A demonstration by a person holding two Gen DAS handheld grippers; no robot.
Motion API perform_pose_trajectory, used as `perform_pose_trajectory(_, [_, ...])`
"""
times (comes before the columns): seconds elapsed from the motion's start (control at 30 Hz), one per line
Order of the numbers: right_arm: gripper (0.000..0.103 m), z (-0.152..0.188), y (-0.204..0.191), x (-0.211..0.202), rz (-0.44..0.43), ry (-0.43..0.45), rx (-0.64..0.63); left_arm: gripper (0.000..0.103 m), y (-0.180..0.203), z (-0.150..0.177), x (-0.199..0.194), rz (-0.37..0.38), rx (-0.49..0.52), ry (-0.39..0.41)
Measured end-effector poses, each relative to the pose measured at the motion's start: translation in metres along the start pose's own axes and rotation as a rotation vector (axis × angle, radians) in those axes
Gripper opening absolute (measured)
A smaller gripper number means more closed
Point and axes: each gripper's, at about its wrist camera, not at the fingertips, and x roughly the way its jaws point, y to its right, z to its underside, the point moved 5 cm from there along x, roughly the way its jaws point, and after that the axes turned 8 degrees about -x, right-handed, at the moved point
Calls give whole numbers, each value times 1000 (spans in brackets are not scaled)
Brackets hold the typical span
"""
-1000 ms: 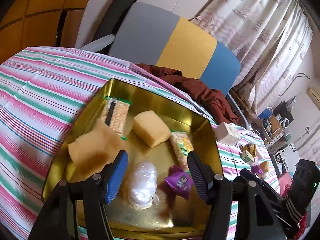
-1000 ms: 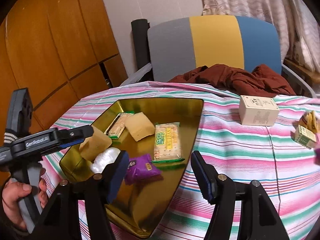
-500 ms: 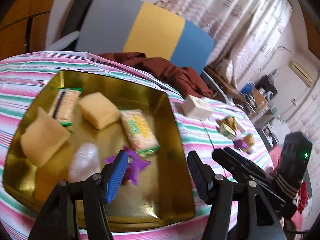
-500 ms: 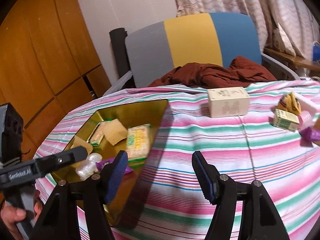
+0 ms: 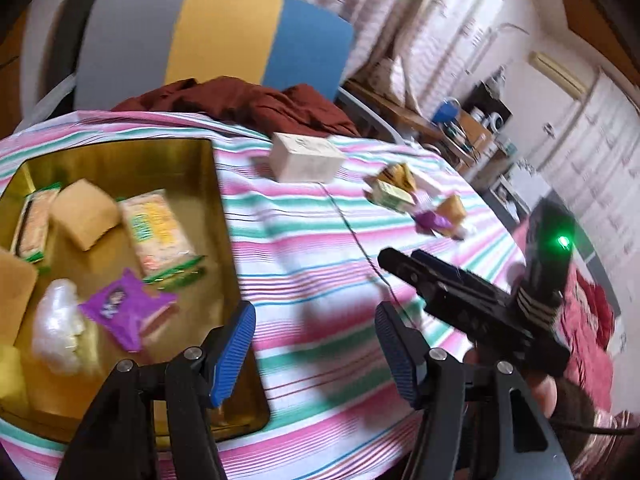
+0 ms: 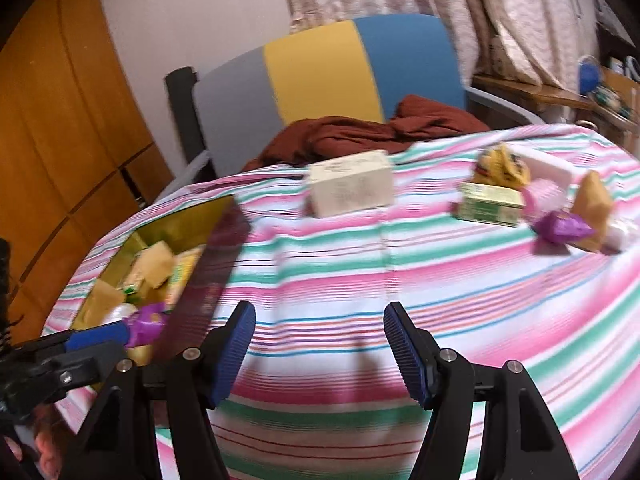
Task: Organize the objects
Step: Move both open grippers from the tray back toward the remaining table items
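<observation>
- Grippers first: our left gripper (image 5: 316, 354) has its blue-padded jaws spread with nothing between them, above the striped cloth just past the tin's right edge; our right gripper (image 6: 320, 354) is likewise spread and empty over the open middle of the cloth.
- We judge the step in hand to be the reach for the next loose item, since several snacks already lie in the shallow gold metal tin (image 5: 218, 184) at the left edge of the pink, green and white striped tablecloth (image 5: 304, 240).
- What is left to sort sits toward the far right corner of the cloth: a cream cardboard box (image 6: 352, 188) near the far edge, a small green-and-cream carton (image 6: 490, 202), a yellow crinkled packet (image 6: 502, 168) right behind it, a purple foil sachet (image 6: 564, 228) and a tan wedge-shaped packet (image 6: 594, 200) beside that.
- To do it well, we choose one piece at the cluster's near rim, such as the carton, so the pads do not drag its neighbours.
- We bring the jaws down with one pad on each long side, and close only once the carton sits squarely between them.
- Both views are blurred, so we should settle before pinching.
- We keep the two tools apart; the right one already shows close by in the left wrist view.
</observation>
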Motion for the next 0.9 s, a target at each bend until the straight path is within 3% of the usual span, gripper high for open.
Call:
perform_pose_trajectory(0.5, [68, 18, 154, -27, 267, -14, 138, 63, 34, 12, 29, 13, 77, -92])
perform_pose_trajectory(0.77, [73, -27, 268, -57, 454, 85, 262, 63, 47, 15, 42, 15, 96, -124])
perform_pose_trajectory(0.9, [73, -42, 301, -41, 479, 44, 266, 63, 56, 18, 47, 15, 118, -139])
